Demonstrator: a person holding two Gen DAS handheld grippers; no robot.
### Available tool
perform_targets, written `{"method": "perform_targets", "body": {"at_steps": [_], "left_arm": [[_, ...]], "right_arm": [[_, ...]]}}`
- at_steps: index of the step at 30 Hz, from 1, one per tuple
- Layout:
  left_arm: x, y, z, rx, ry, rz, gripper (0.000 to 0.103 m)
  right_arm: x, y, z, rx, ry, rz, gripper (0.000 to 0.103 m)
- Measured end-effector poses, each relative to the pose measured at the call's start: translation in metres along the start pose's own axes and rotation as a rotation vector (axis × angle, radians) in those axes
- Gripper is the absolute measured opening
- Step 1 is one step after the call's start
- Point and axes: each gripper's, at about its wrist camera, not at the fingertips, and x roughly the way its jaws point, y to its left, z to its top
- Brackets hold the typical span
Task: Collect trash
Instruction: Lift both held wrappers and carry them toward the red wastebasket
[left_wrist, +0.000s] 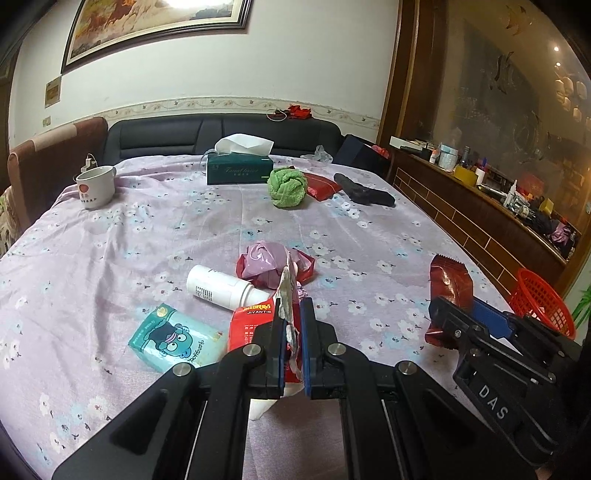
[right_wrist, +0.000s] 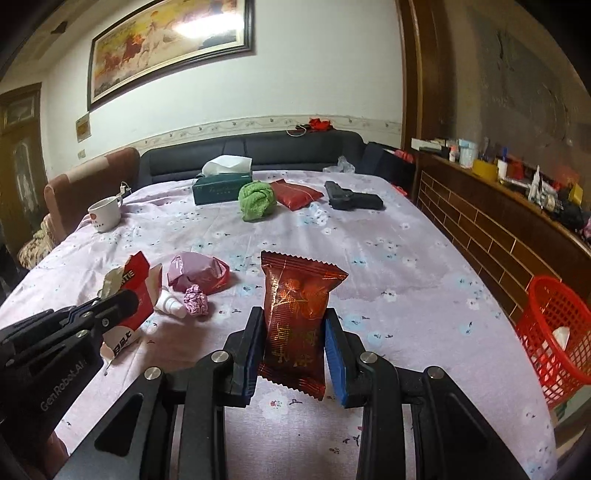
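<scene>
while left gripper (left_wrist: 293, 325) pinches torn red carton (left_wrist: 251, 325), right gripper (right_wrist: 291, 341), part-open, clamps red snack packet (right_wrist: 295, 314).

1. Left wrist camera sits low over the tabletop (left_wrist: 110, 236), facing the sofa (left_wrist: 221, 133) at 12 o'clock.
2. Right wrist camera sits beside it, facing likewise.
3. Both share the tissue box (left_wrist: 238, 168) and red basket (right_wrist: 554, 332) at 3 o'clock.

"JIYANTIE" is printed on the red-and-white torn packet (left_wrist: 251, 325). "DAS" is marked on the right gripper (left_wrist: 466, 308) body; "GenRobot.AI" is marked on the left gripper (right_wrist: 122, 301) body. "Facial tissue" can be made out, faintly, on the green tissue box (left_wrist: 238, 170). Other print is illegible.
</scene>
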Motion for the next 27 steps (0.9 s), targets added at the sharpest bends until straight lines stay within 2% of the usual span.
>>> {"method": "perform_targets", "body": {"at_steps": [6, 22, 27], "left_arm": [[-0.0005, -0.0019, -0.0006, 0.008, 0.001, 0.012, 0.006], [0.0011, -0.0065, -0.0002, 0.036, -0.001, 0.066, 0.006], [-0.0028, -0.0032, -0.0042, 0.036, 0.025, 0.066, 0.006]], "right_arm": [[0.0044, -0.0102, -0.0004, 0.048, 0.025, 0.014, 0.034], [0.0043, -0.01, -0.001, 0.054, 0.027, 0.022, 0.034], [0.0045, -0.0099, -0.0009, 0.049, 0.035, 0.015, 0.034]]}}
